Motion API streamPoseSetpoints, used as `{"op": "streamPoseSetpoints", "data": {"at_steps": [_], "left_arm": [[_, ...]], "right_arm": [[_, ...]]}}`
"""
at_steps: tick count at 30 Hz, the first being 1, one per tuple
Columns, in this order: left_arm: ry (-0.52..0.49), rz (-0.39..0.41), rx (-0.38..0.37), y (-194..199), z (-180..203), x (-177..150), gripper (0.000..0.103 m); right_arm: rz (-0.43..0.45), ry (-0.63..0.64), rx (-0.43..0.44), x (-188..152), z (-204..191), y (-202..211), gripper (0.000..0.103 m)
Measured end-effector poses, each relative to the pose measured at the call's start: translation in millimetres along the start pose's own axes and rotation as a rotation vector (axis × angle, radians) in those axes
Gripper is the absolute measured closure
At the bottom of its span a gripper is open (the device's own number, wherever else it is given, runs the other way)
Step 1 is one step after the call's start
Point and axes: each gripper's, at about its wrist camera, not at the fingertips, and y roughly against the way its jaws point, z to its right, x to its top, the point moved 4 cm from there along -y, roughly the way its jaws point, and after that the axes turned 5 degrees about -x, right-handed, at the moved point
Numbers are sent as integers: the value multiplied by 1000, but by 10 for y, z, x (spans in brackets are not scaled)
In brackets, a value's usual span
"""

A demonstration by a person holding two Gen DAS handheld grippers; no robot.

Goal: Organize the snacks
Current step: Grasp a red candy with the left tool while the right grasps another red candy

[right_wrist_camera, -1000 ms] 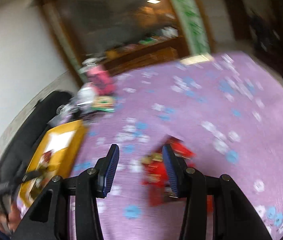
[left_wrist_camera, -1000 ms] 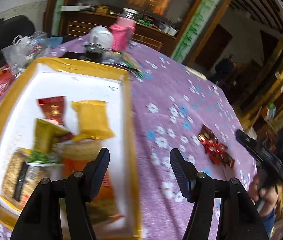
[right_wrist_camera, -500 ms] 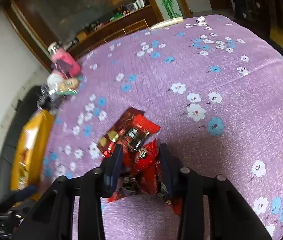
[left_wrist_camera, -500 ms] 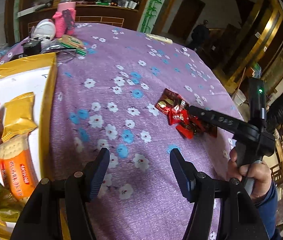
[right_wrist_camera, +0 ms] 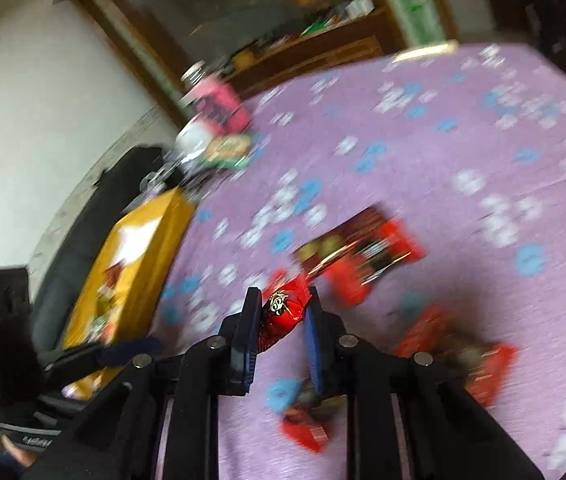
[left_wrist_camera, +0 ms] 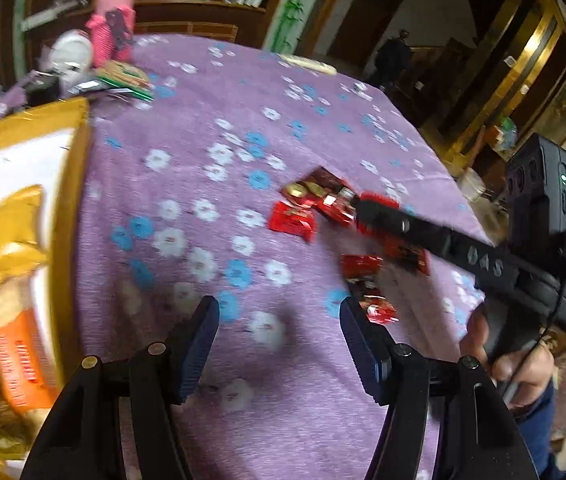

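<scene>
Between the pads of the right gripper point(right_wrist_camera: 282, 309) sits a red candy point(right_wrist_camera: 283, 314), a twisted wrapper with a small round face printed on it, pinched from both sides and sticking out past the fingertips. The jaws are clenched on it. Just beyond, on the purple cloth point(right_wrist_camera: 423, 152) with its white and blue flowers, lie the other red packets point(right_wrist_camera: 357, 258), blurred, some flat and dark with gold on them; more red wrappers point(right_wrist_camera: 459, 354) lie to the right of the gripper and one point(right_wrist_camera: 303, 430) under it.

From the left wrist view the same heap point(left_wrist_camera: 315, 204) spreads across the middle of the table, and the right gripper's black fingers point(left_wrist_camera: 379, 214) reach into it from the right, with a hand point(left_wrist_camera: 511, 368) on its grip and a blue sleeve point(left_wrist_camera: 539, 428) below. A loose red packet point(left_wrist_camera: 363, 270) lies near the tip of the left gripper's right finger.

The left gripper point(left_wrist_camera: 277, 322) is released, its jaws standing apart over bare cloth with nothing between them.

At the left edge stands the yellow-rimmed box point(left_wrist_camera: 69, 200) with a white floor, holding a yellow packet point(left_wrist_camera: 11, 228), an orange biscuit pack point(left_wrist_camera: 15, 356) and other snacks too blurred to tell. At the far end of the table are a pink bottle point(left_wrist_camera: 113, 24), a white round thing point(left_wrist_camera: 69, 50) and a green-edged packet point(left_wrist_camera: 125, 76).
</scene>
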Motion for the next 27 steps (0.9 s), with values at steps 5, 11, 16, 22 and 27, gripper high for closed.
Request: {"op": "streamPoseSetpoints", "data": {"at_steps": [5, 11, 16, 22, 27], "left_arm": [[-62, -52, -58, -236, 363, -17, 37], [-175, -81, 10, -607, 688, -26, 38], [-238, -32, 148, -775, 666, -22, 51], [-237, 3, 164, -675, 497, -36, 66], [-182, -3, 88, -481, 310, -98, 67]], "right_arm": [[96, -81, -71, 111, 206, 193, 86], [158, -89, -116, 207, 244, 322, 86], [131, -75, -118, 207, 217, 275, 86], [78, -48, -121, 150, 180, 172, 86], [-8, -35, -82, 47, 130, -35, 86]]}}
